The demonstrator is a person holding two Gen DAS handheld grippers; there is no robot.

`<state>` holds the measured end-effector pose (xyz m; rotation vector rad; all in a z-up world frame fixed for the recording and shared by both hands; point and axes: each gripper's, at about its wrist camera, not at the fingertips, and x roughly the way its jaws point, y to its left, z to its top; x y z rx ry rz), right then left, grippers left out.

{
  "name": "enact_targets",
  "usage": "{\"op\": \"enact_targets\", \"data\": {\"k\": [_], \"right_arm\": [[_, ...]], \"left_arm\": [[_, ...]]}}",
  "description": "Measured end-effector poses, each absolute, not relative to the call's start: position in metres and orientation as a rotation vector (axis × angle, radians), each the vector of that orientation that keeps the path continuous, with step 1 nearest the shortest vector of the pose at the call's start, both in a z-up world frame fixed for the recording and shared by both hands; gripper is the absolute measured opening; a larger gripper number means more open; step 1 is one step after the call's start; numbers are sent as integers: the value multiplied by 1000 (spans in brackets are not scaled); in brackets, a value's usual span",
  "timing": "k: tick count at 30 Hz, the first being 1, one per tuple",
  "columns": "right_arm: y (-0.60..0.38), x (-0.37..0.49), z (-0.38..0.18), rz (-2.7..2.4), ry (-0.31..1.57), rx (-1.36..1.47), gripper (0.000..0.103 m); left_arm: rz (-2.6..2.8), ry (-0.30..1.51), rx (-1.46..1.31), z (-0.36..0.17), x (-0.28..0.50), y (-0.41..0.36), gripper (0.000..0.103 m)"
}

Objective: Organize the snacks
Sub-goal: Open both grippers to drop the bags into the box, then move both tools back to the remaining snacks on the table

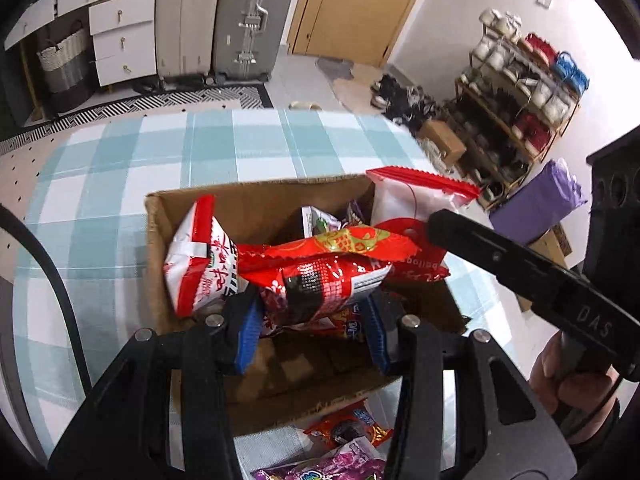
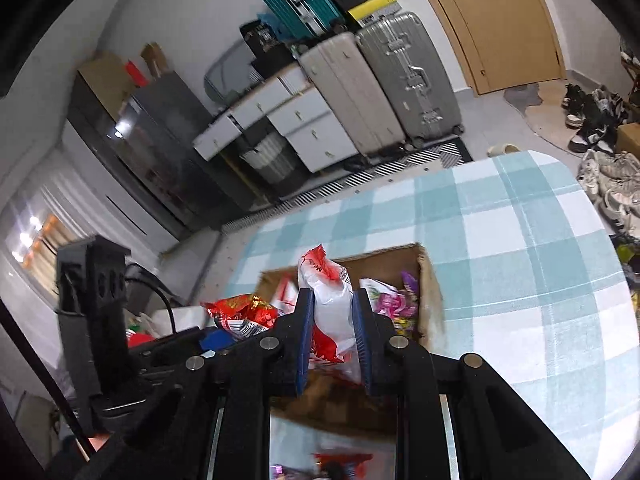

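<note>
Two grippers, left (image 1: 312, 312) and right (image 2: 334, 330), fingers each clamped on one snack packet, over one cardboard box (image 1: 256, 200).

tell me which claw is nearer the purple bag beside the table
Right. The right claw, shut on a white-and-red packet, hangs just beside the purple bag; the left claw, gripping a red packet, sits farther back over the cardboard box.

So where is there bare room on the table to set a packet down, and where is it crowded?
Free: the checked tablecloth between the cardboard box and the table's far edge, and the cloth right of the box in the right wrist view. Crowded: the box's far end, piled with snack packets, and the near edge, where loose packets lie.
</note>
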<state>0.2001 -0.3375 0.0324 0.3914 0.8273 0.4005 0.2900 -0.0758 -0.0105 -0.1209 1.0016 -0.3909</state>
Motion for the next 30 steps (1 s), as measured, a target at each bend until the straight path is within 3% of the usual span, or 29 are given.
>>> {"op": "enact_targets", "data": {"k": [7, 9, 10, 11, 12, 15, 22, 26, 30], "right_arm": [[-338, 209, 16, 367, 848, 345, 20], [-340, 212, 13, 378, 870, 369, 22], [-340, 212, 12, 378, 880, 368, 25], [-340, 211, 13, 375, 886, 358, 36], [-339, 209, 17, 371, 873, 345, 54], [-340, 196, 32, 355, 795, 324, 75], [-350, 173, 48, 359, 775, 359, 76], [-357, 161, 49, 359, 781, 385, 79], [-362, 142, 49, 364, 791, 387, 84]], "left_arm": [[-417, 1052, -93, -31, 304, -83, 43], [-386, 1040, -86, -30, 304, -81, 57], [-376, 1027, -103, -28, 303, -77, 72], [-369, 1007, -127, -23, 301, -73, 85], [-357, 986, -138, -18, 298, -69, 87], [-349, 982, -140, -9, 293, -64, 87], [-309, 925, -91, 8, 259, -53, 88], [-248, 884, -49, 14, 233, -50, 99], [-237, 828, -31, 21, 207, -45, 102]]}}
